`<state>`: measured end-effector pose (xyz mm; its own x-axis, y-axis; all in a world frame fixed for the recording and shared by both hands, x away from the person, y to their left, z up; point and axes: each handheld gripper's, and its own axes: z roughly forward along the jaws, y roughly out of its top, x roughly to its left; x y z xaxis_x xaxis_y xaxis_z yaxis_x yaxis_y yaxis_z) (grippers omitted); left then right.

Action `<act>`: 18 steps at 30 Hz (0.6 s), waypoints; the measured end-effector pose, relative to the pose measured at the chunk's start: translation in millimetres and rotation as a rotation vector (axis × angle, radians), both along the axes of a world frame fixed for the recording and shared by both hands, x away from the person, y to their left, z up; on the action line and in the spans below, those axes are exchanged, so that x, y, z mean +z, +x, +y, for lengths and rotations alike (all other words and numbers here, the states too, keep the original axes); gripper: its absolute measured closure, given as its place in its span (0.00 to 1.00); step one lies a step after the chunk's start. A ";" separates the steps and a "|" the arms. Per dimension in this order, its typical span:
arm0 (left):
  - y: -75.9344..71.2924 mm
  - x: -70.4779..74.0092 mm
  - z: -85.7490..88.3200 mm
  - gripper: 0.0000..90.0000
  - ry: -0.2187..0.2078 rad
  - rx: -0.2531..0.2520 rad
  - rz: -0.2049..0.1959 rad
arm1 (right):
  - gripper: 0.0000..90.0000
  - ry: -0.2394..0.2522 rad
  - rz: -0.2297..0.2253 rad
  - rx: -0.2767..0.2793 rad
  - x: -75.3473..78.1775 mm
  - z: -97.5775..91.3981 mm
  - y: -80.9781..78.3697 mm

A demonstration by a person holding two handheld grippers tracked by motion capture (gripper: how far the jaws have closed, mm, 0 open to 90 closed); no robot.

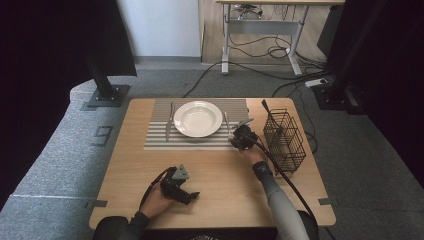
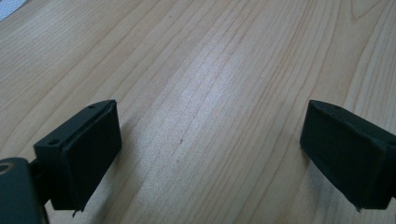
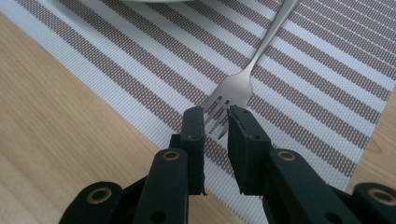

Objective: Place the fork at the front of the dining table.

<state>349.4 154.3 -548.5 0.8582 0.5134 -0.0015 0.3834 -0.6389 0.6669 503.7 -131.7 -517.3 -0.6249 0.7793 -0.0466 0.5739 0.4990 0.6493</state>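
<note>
Fork (image 3: 243, 77) flat on the striped placemat (image 1: 160, 135), just right of the white plate (image 1: 198, 118), tines toward the tabletop's near edge, handle toward the far edge. Right gripper (image 3: 215, 122) at the placemat's near right corner, jaws narrowed to a slim gap around the tine tips; whether pads actually press the metal cannot be told. Knife (image 1: 169, 121) on the mat just left of the plate. Black wire basket (image 1: 284, 140) standing along the right edge of the wooden table (image 1: 220, 175). Left gripper (image 2: 210, 149) low over bare wood near the near edge, jaws spread wide, holding nothing.
</note>
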 end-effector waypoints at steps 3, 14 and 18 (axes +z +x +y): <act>0.0 0.0 0.0 0.06 -0.001 0.000 0.000 | 0.84 0.001 -0.003 -0.010 -0.2 2.1 6.4; 0.2 0.0 0.1 0.06 0.002 0.000 0.001 | 0.84 0.017 0.001 -0.012 -0.9 8.7 22.5; 0.1 0.0 0.1 0.06 0.001 0.000 0.001 | 0.75 0.001 -0.002 -0.012 0.3 9.3 23.0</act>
